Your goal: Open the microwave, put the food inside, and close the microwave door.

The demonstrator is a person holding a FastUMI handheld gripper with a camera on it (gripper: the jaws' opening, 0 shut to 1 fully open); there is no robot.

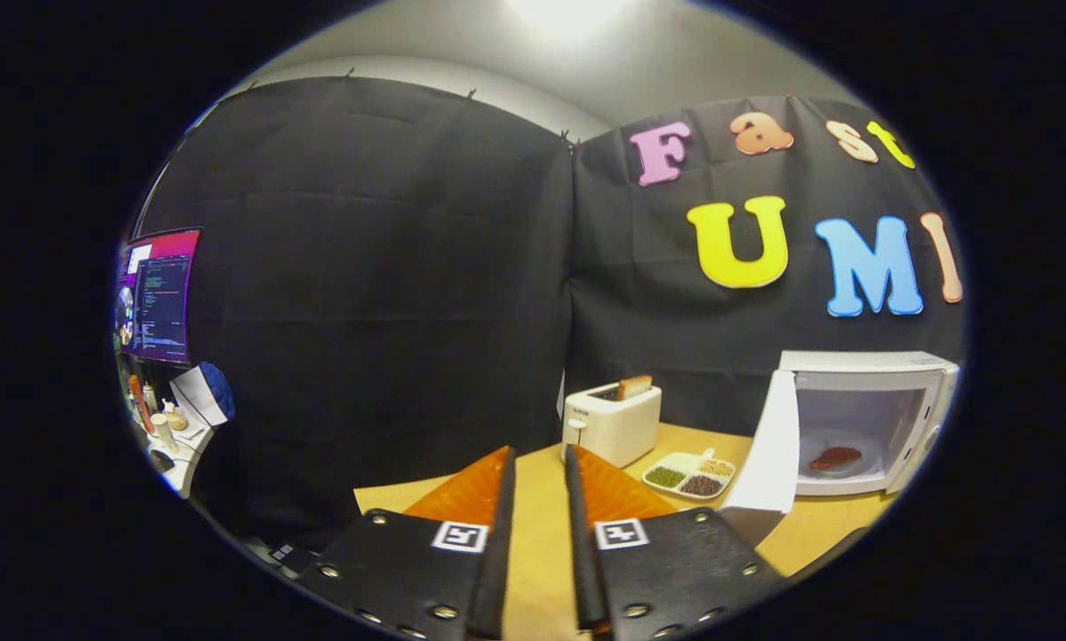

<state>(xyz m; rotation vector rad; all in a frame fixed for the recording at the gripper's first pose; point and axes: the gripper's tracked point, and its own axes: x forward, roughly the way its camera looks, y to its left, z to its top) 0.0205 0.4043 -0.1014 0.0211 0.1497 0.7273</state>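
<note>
Wooden tabletop (541,499) ran under the gripper (540,463) and was cut off past the microwave (866,418), so we couldn't see its far side. We saw the gripper's fingers (506,499) parted by a narrow gap, nothing between them — just bare table. The microwave stood well off to the right of the fingers, its door (764,454) swung open toward us and hiding part of the left wall. Inside it, the food (835,458) — a reddish-brown piece, hard to make out — lay on the cavity floor. Between fingers and microwave sat a divided dish (693,474) with green, dark and pale grains in separate sections. Beyond the fingers stood a toaster (613,420) with a slice of toast (635,386) sticking up. Black cloth walled the booth; a monitor (158,298) and a cluttered shelf (176,436) showed far left.
</note>
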